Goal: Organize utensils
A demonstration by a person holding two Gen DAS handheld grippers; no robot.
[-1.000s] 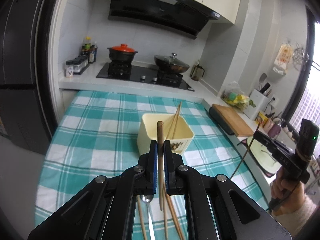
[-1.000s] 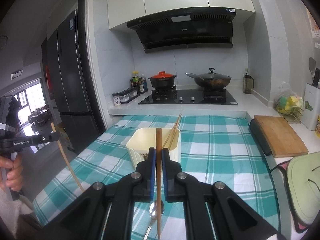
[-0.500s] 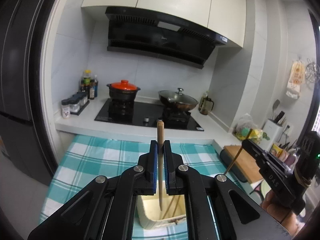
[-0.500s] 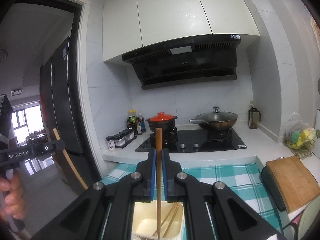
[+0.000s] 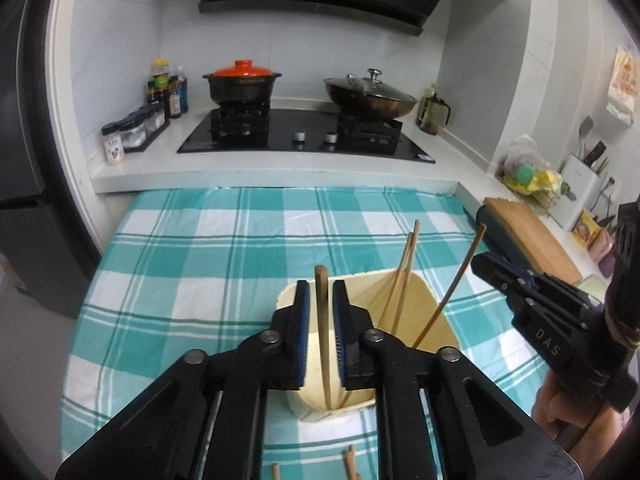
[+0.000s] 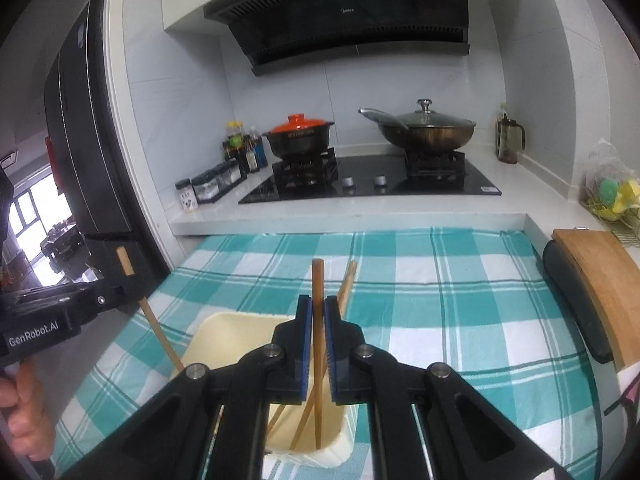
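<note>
A cream square holder (image 5: pixel 430 312) (image 6: pixel 224 330) stands on the checked cloth with two chopsticks (image 5: pixel 402 276) leaning in it. My left gripper (image 5: pixel 321 308) has its jaws slightly apart around a wooden chopstick (image 5: pixel 322 320) that stands in the holder; light shows between pads and stick. My right gripper (image 6: pixel 319 320) is shut on another chopstick (image 6: pixel 318 304), its lower end inside the holder. Each gripper shows in the other's view, the right gripper (image 5: pixel 540 304) at the right, the left gripper (image 6: pixel 60 312) at the left.
The teal checked tablecloth (image 5: pixel 208 264) covers the table. Loose chopstick ends (image 5: pixel 350 464) lie near its front edge. Behind are a hob with an orange-lidded pot (image 5: pixel 242 82) and a wok (image 5: pixel 370 98). A cutting board (image 5: pixel 528 236) lies on the right counter.
Both grippers swung from looking up at the wall down over the holder. Both chopsticks now reach into it. The left jaws have parted a little.
</note>
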